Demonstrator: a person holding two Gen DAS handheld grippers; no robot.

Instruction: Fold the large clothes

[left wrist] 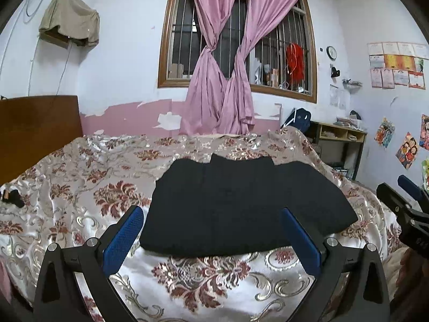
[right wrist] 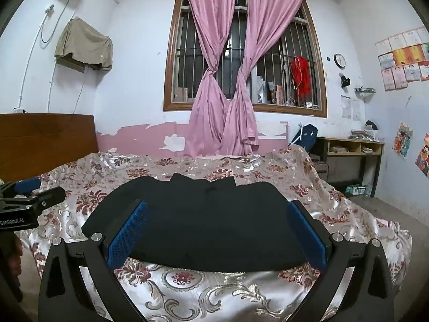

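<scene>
two wide-open, empty hand-held grippers, left (left wrist: 211,230) and right (right wrist: 217,230), "genrobot.ai"-marked, above folded black garment (left wrist: 241,204)

Black garment (left wrist: 241,204) lay folded on the bed

It was a dark, plain piece, folded into a broad, flat, roughly rectangular bundle, with a small flap sticking up at its far edge; it rested near the bed's front edge.
</scene>
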